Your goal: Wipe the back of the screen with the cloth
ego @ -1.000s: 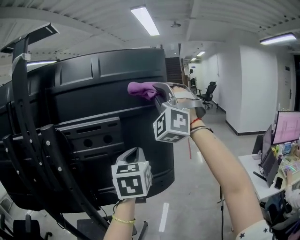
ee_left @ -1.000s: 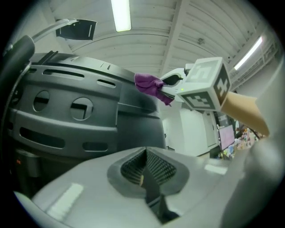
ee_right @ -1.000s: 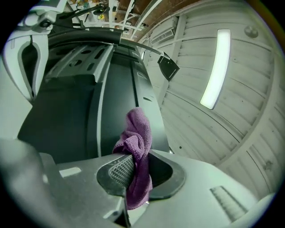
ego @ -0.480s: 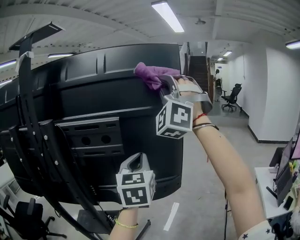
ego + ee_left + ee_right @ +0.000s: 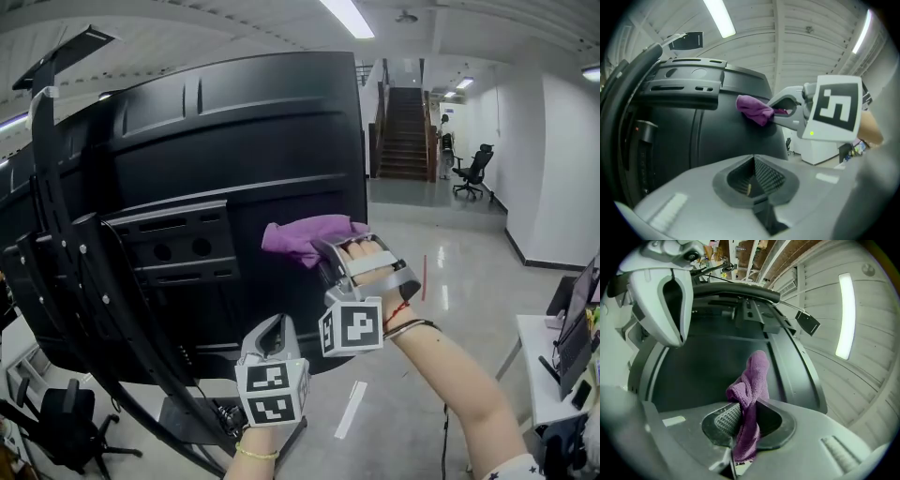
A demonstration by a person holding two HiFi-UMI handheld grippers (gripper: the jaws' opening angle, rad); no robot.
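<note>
While held up on a black stand (image 5: 84,281), takes up most of the head view: screen (image 5: 234,131), dark ribbed back facing out. Toward the lower right of that back, right gripper (image 5: 330,255) clamped on the cloth (image 5: 305,239), a purple wad at the panel; touching or just off it, cannot tell. Below, left gripper (image 5: 270,330) with jaws together, nothing between, apart from the screen. Probably light, soft and floppy; best pinched at a bunched fold, leaving a free pad for wiping.
</note>
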